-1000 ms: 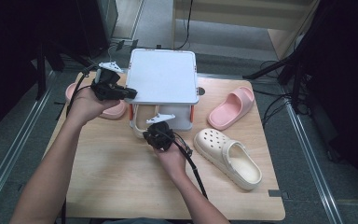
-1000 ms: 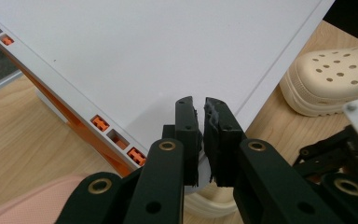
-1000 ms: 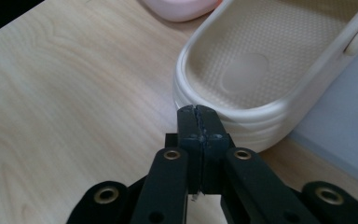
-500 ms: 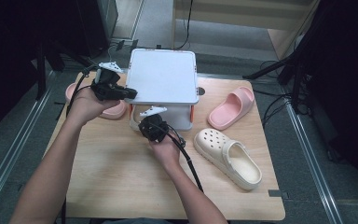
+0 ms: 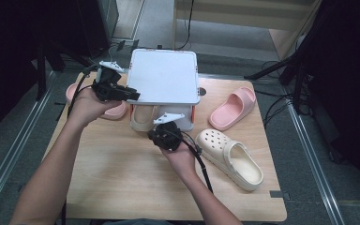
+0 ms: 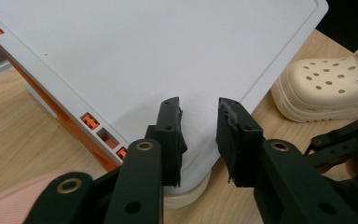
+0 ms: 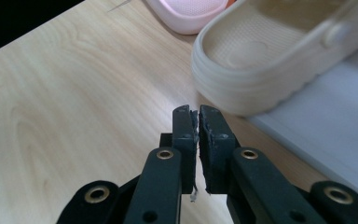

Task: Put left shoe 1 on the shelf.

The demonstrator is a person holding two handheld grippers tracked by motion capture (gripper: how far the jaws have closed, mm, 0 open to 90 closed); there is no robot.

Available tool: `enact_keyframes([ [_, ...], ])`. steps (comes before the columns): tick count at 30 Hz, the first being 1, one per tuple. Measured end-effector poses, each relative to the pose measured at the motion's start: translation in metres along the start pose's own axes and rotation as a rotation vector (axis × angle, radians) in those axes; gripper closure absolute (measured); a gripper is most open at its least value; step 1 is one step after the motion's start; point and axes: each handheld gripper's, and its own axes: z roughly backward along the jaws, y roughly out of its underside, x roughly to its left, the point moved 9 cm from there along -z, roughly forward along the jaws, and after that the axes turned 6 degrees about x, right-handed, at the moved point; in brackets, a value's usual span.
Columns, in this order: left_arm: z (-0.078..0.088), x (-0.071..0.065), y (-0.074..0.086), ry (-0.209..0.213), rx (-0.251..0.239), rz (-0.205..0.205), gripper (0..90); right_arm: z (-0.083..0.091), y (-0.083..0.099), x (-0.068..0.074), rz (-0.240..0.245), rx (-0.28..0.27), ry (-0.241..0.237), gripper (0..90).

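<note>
Right tool (image 5: 159,125) sits at the near open face of the white shoe box (image 5: 183,121), its jaws all but pressed together, with only a slit between them. They have just been easing apart and they hold nothing. In the right gripper view (image 7: 195,112) the beige clog (image 7: 270,60) lies just far and right of the tips, resting on the box's white floor with its rounded end towards the tool. From above, that clog (image 5: 143,117) lies under the lid (image 5: 164,75), its long axis running near to far. The right hand is the nearer one to it.

Left tool (image 5: 133,96) is at the lid's near left corner with its jaws spread. They have just been opening and the pads are off the lid (image 6: 144,56).

The matching clog (image 5: 229,157) lies on the desk (image 5: 112,178) to the right. A pink slide (image 5: 234,107) lies beyond it, and another pink slide (image 5: 112,111) lies left of the box.
</note>
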Motion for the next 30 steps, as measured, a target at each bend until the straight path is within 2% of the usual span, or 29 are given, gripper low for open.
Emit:
enact_keyframes([
  [3,0.004,-0.007,-0.002,0.035,-0.015,0.007,63.7,0.02,0.006,-0.002,0.017,-0.005,-0.004,84.8],
  [7,0.009,-0.015,-0.003,0.066,-0.024,0.011,57.7,0.046,0.015,-0.004,0.014,-0.015,-0.033,80.9],
  [9,0.012,-0.019,-0.002,0.064,-0.025,0.005,55.6,0.058,0.02,-0.005,0.027,-0.024,-0.036,78.7],
  [12,0.018,-0.025,0.0,0.073,-0.051,-0.002,53.3,0.073,0.028,-0.008,0.031,-0.039,-0.037,76.1],
  [15,0.022,-0.029,0.004,0.063,-0.049,0.002,51.8,0.091,0.035,-0.014,0.026,-0.077,-0.046,74.5],
  [19,0.027,-0.035,0.012,0.055,-0.058,-0.002,49.9,0.107,0.043,-0.019,0.035,-0.081,-0.056,70.8],
  [21,0.029,-0.039,0.016,0.059,-0.064,-0.008,49.1,0.118,0.048,-0.025,0.048,-0.09,-0.041,69.8],
  [23,0.031,-0.042,0.018,0.055,-0.067,-0.014,48.5,0.126,0.054,-0.032,0.042,-0.098,-0.032,69.4],
  [30,0.028,-0.054,0.025,0.064,-0.084,-0.02,46.2,0.153,0.075,-0.058,-0.042,-0.097,0.011,69.2],
])
